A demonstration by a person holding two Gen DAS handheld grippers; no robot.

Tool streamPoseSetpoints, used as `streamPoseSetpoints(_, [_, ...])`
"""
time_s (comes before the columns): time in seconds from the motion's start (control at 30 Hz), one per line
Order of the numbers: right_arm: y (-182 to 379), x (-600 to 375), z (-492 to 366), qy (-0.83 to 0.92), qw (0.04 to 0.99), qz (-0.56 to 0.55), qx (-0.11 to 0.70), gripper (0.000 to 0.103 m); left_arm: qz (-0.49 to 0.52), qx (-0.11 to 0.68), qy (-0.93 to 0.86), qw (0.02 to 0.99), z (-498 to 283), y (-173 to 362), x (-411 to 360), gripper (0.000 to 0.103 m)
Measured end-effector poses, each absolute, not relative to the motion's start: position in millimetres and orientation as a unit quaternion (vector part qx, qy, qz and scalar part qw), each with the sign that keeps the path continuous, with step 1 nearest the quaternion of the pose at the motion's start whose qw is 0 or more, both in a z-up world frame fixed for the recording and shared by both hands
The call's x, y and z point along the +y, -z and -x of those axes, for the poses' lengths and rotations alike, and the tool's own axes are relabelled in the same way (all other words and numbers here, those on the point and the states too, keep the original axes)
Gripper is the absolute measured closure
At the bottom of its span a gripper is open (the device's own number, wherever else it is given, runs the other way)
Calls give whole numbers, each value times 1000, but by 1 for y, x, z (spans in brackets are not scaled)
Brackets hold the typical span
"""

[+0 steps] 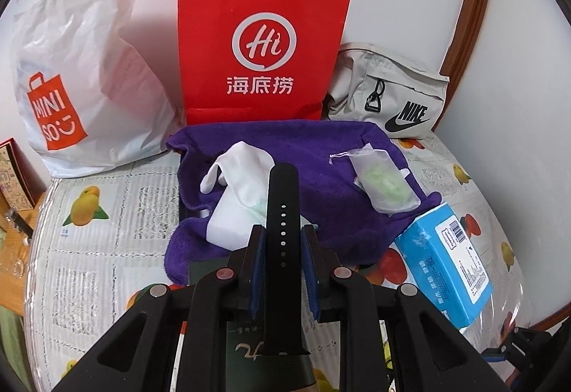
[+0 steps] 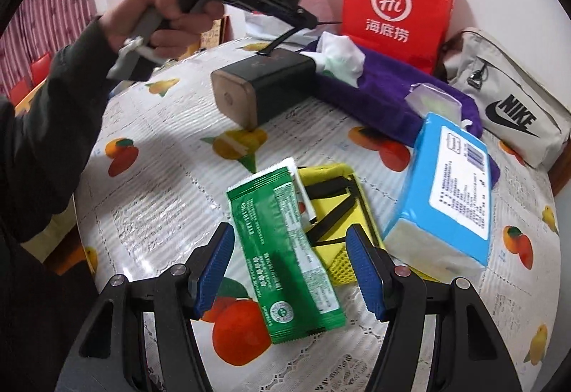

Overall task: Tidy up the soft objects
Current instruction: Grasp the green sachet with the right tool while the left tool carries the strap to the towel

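The left gripper (image 1: 282, 242) is squeezing a black watch strap (image 1: 282, 210), smooth and bendy with little holes, over the fuzzy purple towel (image 1: 321, 156) near the red paper bag (image 1: 264, 35). I think it is carrying the strap and needs a spot next. The right gripper (image 2: 291, 263) is hanging apart above a shiny green packet (image 2: 285, 249).

We note: black perforated rubber strap (image 1: 282, 213); blue ribbed pads on black fingers (image 2: 216, 267). Purple fleece cloth (image 1: 314, 149), white fabric socks (image 1: 239, 160) on it. Red paper bag (image 1: 260, 42), white logo. White plastic bag (image 1: 78, 63), orange print. Beige fabric pouch (image 1: 389, 88), black logo. Green foil sachet (image 2: 285, 249); yellow mesh pouch (image 2: 339, 206), black straps; blue tissue pack (image 2: 449, 192). Tabletop (image 2: 160, 149): white lace pattern, orange-yellow fruit prints.
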State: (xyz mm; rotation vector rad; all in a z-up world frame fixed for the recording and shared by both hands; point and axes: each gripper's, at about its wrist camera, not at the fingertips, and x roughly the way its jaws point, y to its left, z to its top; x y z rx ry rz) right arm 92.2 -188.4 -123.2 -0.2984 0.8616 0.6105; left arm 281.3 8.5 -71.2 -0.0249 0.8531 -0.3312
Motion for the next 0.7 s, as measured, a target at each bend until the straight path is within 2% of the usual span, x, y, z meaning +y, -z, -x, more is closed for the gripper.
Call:
streamPoseSetpoints(0.3, [144,-165,-85,-291,835,203,420,39,12,419,176,891,-283,77,5,83])
streamPoseSetpoints(0.4, [153,-158,-84,-268,834,242,418,53,13,419,176,891,-285,77,4,83])
streamPoseSetpoints(0.47, [152,-160,-85,-268,836,241,414,58,11,418,176,891,-288,75,3,83])
streamPoseSetpoints(0.5, [149,-162,-85,-272,838,234,411,64,10,418,176,891,-290,75,3,83])
streamPoseSetpoints(0.7, [137,-172,-86,-283,850,193,401,66,9,419,172,891,-298,74,2,83])
